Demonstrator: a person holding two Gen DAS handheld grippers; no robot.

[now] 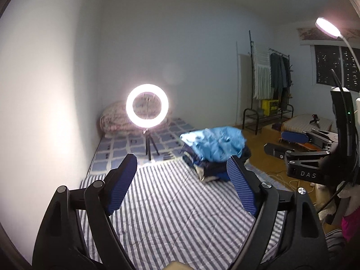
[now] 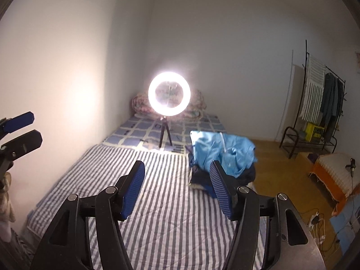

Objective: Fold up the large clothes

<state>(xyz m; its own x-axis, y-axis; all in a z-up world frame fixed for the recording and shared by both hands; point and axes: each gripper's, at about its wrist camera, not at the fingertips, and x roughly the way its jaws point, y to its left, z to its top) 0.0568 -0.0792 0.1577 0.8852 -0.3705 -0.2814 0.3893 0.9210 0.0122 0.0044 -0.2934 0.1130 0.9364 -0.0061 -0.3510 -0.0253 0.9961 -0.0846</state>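
Left gripper (image 1: 182, 186), right gripper (image 2: 177, 189): jaws apart, empty | clothes pile (image 1: 213, 148) centre-right on bed (image 1: 171, 213) | take top blue garment by edges.

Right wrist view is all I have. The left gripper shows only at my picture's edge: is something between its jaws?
Observer: No. The left gripper is open above the striped sheet, nothing between its jaws.
Operator: Is there a lamp that I cannot see?
Observer: Yes, a gooseneck lamp shines at the upper right.
Operator: What is right of the clothes rack?
Observer: A window, dark outside.
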